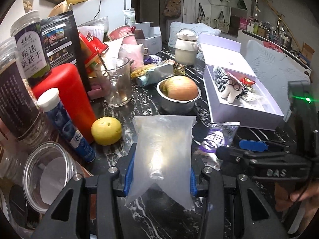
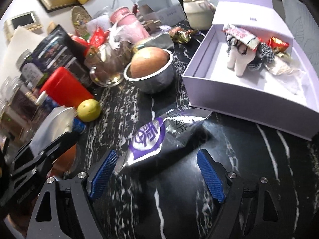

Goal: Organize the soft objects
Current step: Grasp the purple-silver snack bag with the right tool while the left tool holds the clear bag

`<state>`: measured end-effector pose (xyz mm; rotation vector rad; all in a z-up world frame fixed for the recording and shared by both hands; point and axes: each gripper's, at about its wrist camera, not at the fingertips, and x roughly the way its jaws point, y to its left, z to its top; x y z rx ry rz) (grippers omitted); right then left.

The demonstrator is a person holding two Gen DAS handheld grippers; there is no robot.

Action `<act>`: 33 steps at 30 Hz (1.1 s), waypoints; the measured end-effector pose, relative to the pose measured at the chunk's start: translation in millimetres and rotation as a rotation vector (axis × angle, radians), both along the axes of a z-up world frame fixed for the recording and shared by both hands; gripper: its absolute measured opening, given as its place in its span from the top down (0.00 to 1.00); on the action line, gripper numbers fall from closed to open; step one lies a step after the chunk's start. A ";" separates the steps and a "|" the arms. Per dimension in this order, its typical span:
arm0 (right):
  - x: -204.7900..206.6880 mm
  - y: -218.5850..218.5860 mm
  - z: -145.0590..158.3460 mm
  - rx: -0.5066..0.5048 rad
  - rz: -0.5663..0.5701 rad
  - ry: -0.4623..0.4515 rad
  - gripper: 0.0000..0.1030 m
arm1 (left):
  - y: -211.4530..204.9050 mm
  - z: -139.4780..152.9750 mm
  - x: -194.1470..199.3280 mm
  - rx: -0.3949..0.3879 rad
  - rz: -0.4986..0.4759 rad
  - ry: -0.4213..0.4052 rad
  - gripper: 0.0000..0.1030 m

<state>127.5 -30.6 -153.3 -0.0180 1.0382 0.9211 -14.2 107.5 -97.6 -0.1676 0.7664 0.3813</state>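
My left gripper (image 1: 159, 174) is shut on a clear, air-filled plastic pouch (image 1: 162, 149) and holds it above the black marble table; the pouch also shows in the right wrist view (image 2: 52, 127). My right gripper (image 2: 157, 171) is open, its blue pads on either side of a purple and black snack packet (image 2: 159, 139) lying on the table, also seen from the left wrist view (image 1: 214, 141). An open lilac box (image 2: 217, 97) holds a small plush toy (image 2: 238, 59), a checked cloth and wrappers.
A metal bowl with an apple (image 1: 179, 97), a yellow lemon (image 1: 106, 130), a glass jug (image 1: 117, 83), a red container (image 1: 69, 91), a blue tube (image 1: 65, 123), jars and packets crowd the left. A white jar (image 1: 185, 47) stands behind.
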 end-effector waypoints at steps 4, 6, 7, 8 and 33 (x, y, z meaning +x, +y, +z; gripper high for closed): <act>8.8 17.4 -10.4 -0.011 0.001 0.028 0.19 | 5.5 -7.2 2.9 -0.009 0.000 0.012 0.59; 13.4 25.6 -17.1 -0.039 -0.007 0.031 0.19 | 6.8 -9.8 4.0 -0.009 0.000 0.018 0.59; 13.1 26.9 -15.8 -0.032 -0.013 0.008 0.19 | 7.8 -11.7 4.7 -0.013 -0.001 0.021 0.59; 13.6 29.6 -15.5 -0.043 -0.018 -0.007 0.19 | 8.8 -12.6 5.3 -0.017 -0.001 0.023 0.59; -0.6 -52.8 -16.7 -0.028 -0.020 0.015 0.48 | -46.3 -10.8 13.4 -0.087 -0.147 0.028 0.59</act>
